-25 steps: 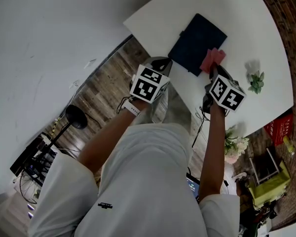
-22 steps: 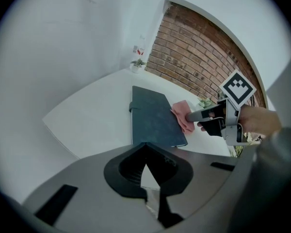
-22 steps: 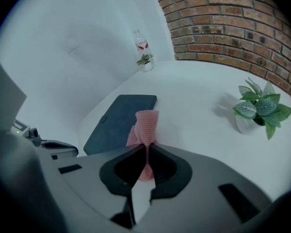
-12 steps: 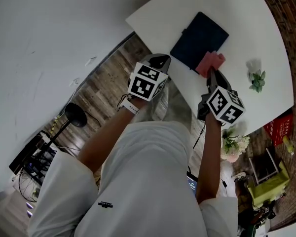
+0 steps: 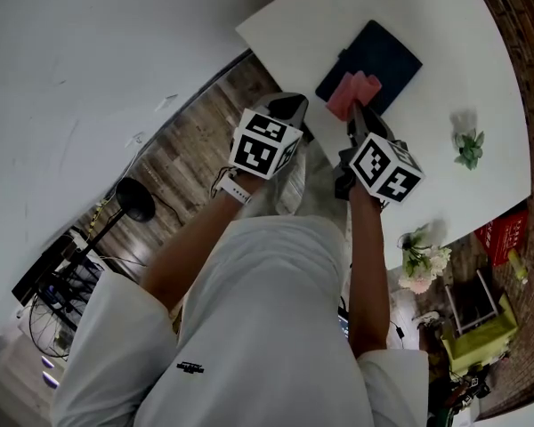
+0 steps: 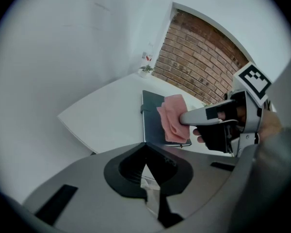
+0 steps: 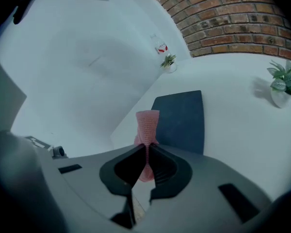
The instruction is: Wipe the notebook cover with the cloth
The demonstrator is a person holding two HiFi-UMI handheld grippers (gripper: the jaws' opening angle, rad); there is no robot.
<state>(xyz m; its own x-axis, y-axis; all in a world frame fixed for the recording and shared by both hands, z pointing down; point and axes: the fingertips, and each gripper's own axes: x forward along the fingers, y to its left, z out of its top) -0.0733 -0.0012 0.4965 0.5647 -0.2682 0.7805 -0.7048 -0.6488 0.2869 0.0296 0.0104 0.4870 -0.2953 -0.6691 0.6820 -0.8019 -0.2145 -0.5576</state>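
A dark blue notebook (image 5: 381,59) lies flat on the white table (image 5: 303,20), near its front edge. My right gripper (image 5: 356,119) is shut on a pink cloth (image 5: 351,93), which hangs over the notebook's near left edge. In the right gripper view the cloth (image 7: 147,124) sticks out from between the jaws, in front of the notebook (image 7: 182,120). My left gripper (image 5: 290,106) is shut with nothing in it, held off the table's front corner. From the left gripper view I see the notebook (image 6: 152,116), the cloth (image 6: 173,118) and the right gripper (image 6: 184,119).
A small potted plant (image 5: 469,148) stands on the table right of the notebook. Another tiny plant (image 7: 168,62) sits at the far edge. Below the table are white flowers (image 5: 422,258), a red crate (image 5: 505,231) and a black lamp (image 5: 134,201) on the wooden floor.
My right gripper has carried the cloth leftward along the notebook's near edge, from its right corner to its left side. The left gripper has stayed put.
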